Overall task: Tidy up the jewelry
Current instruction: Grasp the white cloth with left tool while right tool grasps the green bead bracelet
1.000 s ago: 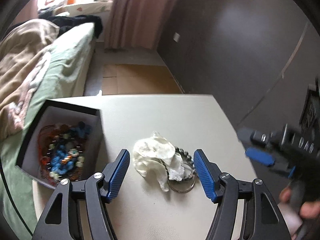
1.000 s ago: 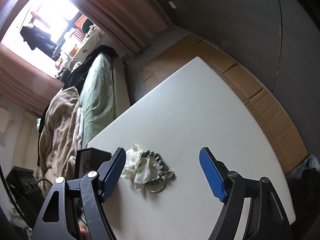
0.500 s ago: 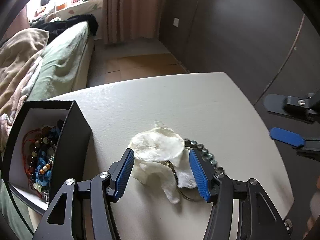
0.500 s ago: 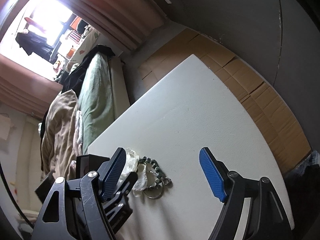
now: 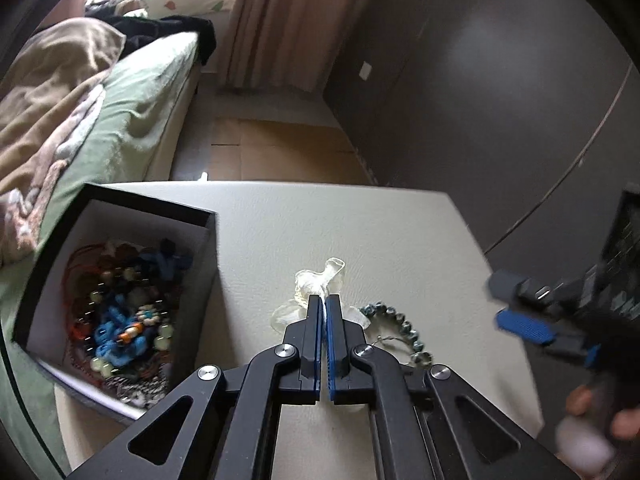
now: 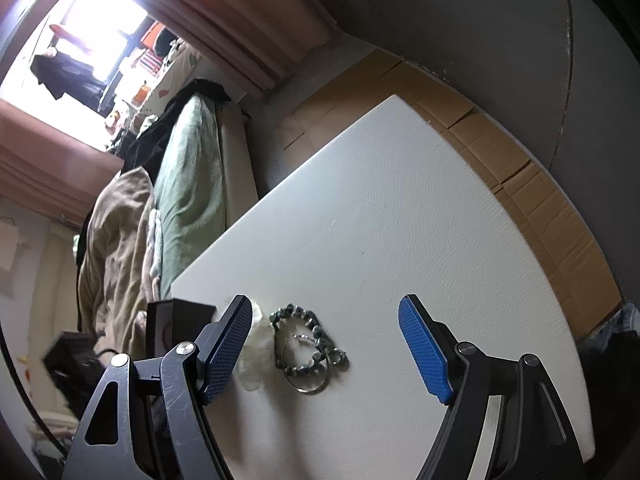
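A crumpled, translucent white wrapper (image 5: 320, 280) lies on the pale table (image 5: 320, 220). My left gripper (image 5: 324, 300) is shut on it, the wrapper pinched between the blue pads. Just right of it lie a dark beaded bracelet (image 5: 396, 320) and a thin metal ring (image 6: 308, 380). A black box (image 5: 52, 248) with white inner walls stands at the left, holding several colourful beaded pieces (image 5: 124, 320). My right gripper (image 6: 324, 300) hangs open above the table with the bracelet (image 6: 304, 316) below and between its fingers, touching nothing; the wrapper (image 6: 250, 368) shows beside its left finger.
A bed with green sheet and beige blanket (image 5: 80, 112) runs along the table's left side. Cardboard sheets (image 6: 520, 168) cover the floor beyond the far edge, against a dark wall. A person's hand (image 5: 592, 420) holds the right gripper at the table's right edge (image 5: 500, 300).
My left gripper closed from wide open down onto the white wrapper, bunching it between the pads. The right gripper stayed open and nearly still.
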### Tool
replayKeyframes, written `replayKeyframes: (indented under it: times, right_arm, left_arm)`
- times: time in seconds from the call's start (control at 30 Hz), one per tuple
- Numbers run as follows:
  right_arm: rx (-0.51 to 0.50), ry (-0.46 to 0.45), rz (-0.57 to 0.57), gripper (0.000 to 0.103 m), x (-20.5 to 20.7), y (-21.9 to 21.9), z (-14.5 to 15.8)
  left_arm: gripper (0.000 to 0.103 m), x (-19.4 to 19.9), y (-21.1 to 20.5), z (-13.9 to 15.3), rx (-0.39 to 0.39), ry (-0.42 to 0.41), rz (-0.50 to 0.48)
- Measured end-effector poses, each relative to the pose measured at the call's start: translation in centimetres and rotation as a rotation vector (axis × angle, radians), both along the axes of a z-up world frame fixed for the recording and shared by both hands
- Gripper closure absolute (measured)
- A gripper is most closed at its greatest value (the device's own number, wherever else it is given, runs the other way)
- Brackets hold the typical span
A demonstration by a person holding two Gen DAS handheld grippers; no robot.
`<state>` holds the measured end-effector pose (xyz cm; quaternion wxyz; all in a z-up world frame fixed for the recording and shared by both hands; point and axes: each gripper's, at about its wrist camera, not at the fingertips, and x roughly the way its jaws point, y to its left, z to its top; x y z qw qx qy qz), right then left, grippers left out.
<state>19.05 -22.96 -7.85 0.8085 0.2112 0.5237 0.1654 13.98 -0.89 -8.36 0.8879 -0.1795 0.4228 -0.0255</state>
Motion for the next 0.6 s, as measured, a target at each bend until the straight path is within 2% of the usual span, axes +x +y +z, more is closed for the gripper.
replayKeyframes:
  times: [0.13, 0.2, 0.4, 0.6]
  right_arm:
    - [-0.038, -0.009, 0.035, 0.029, -0.3, 1.3, -0.6]
    - [-0.057, -0.009, 0.065, 0.051, -0.3, 2.2, -1.0]
    - [-0.085, 0.006, 0.091, 0.076, -0.2, 3.4, -2.3]
    - [-0.167, 0.008, 0.113, 0.076, 0.1, 4.6, -3.5]
  left_arm:
    - [0.102, -1.2, 1.0, 1.5, -0.028, -0.033, 0.018]
    - [0.102, -1.8, 1.4, 2.1, -0.032, -0.047, 0.024]
    - [0.102, -3.0, 2.6, 3.0, -0.054, -0.066, 0.047]
    - [0.102, -4.0, 4.3, 3.7, -0.077, -0.082, 0.077]
